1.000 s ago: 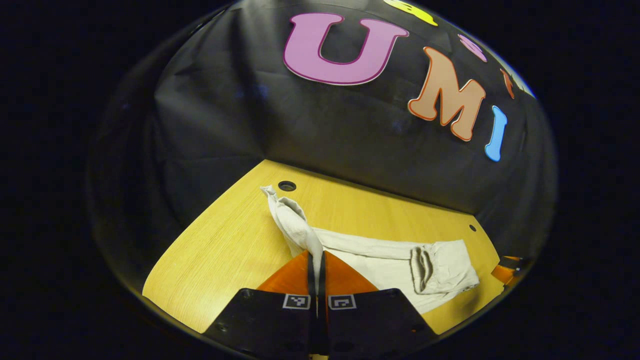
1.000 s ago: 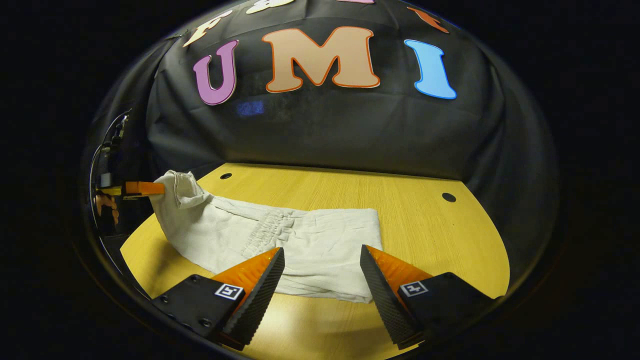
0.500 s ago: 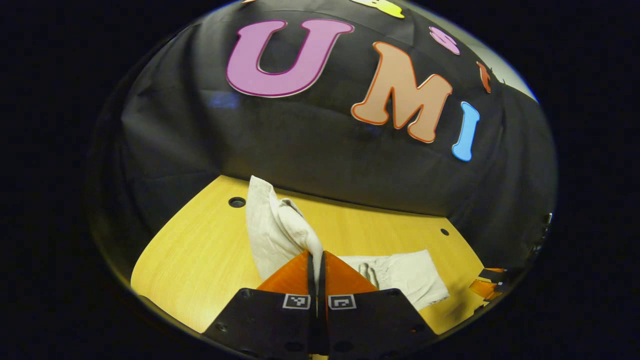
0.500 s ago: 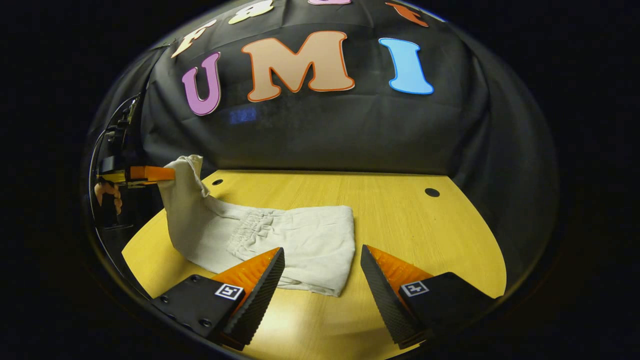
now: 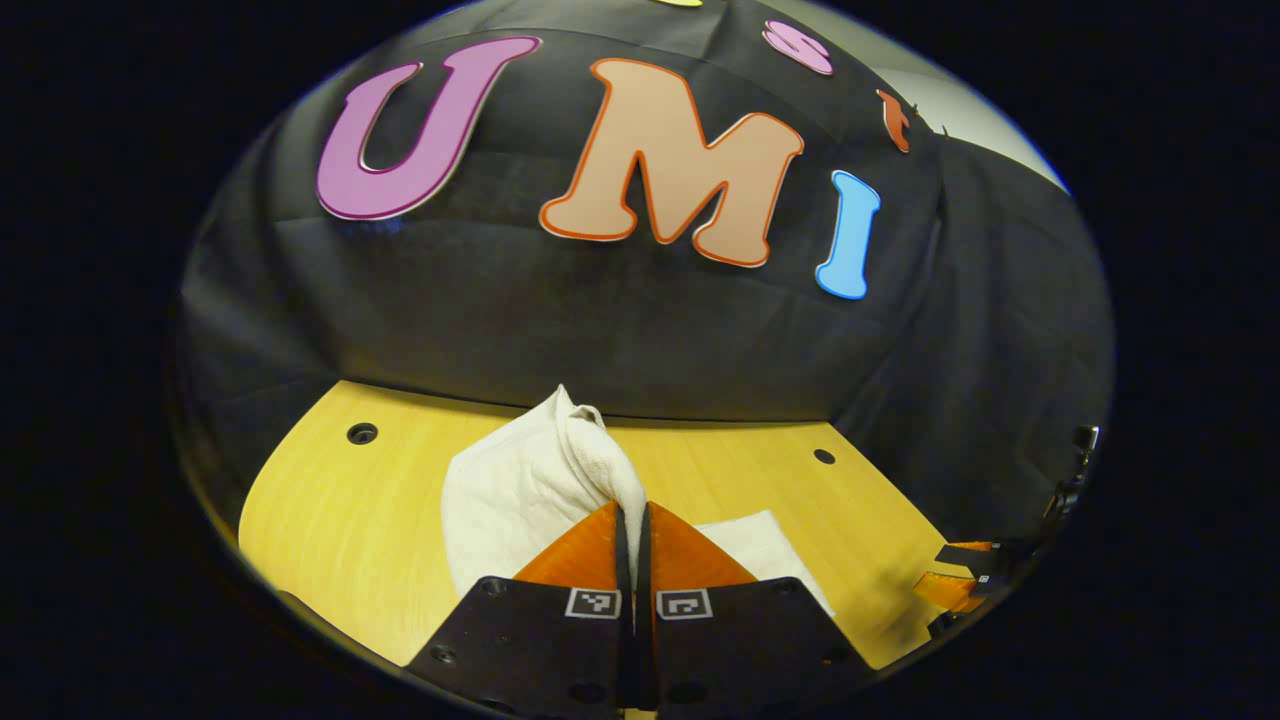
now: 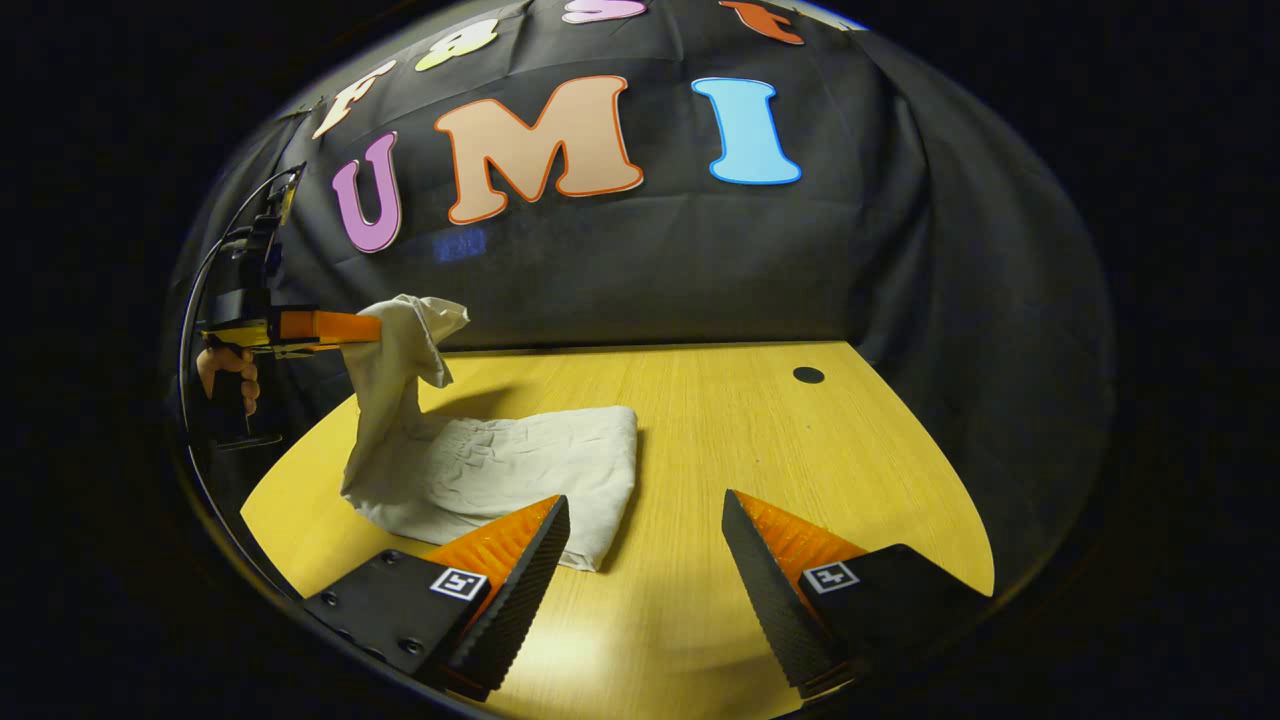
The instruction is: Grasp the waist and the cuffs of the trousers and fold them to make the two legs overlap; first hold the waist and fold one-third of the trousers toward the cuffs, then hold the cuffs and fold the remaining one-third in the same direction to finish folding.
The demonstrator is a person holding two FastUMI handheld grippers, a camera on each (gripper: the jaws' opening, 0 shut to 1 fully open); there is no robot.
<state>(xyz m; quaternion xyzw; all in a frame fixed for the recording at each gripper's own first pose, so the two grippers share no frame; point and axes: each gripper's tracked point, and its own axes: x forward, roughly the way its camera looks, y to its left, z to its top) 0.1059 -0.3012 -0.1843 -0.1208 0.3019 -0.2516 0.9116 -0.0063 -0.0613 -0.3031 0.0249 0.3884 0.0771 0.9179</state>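
Note:
The cream trousers [image 6: 500,475] lie partly folded on the yellow table [image 6: 760,440]. My left gripper [image 6: 372,327] is shut on their cuff end and holds it lifted above the folded stack, the cloth hanging down in a steep drape. In the left gripper view the pinched cloth [image 5: 560,470] bunches up just past the closed left gripper [image 5: 633,510]. My right gripper [image 6: 645,510] stands open low over the table at the near right corner of the stack, touching nothing. It also appears as a small shape, the right gripper [image 5: 955,582], at the table's right edge.
A hand [image 6: 225,370] holds the left gripper at the far left. The tabletop has a dark round hole [image 6: 808,375] at the back right, and two holes [image 5: 362,433] [image 5: 824,456] near the back wall. Bare wood stretches right of the trousers.
The left gripper has raised the cuff end and carried it over toward the folded part. The flat length of trousers on the table has shortened. The right gripper stays open.

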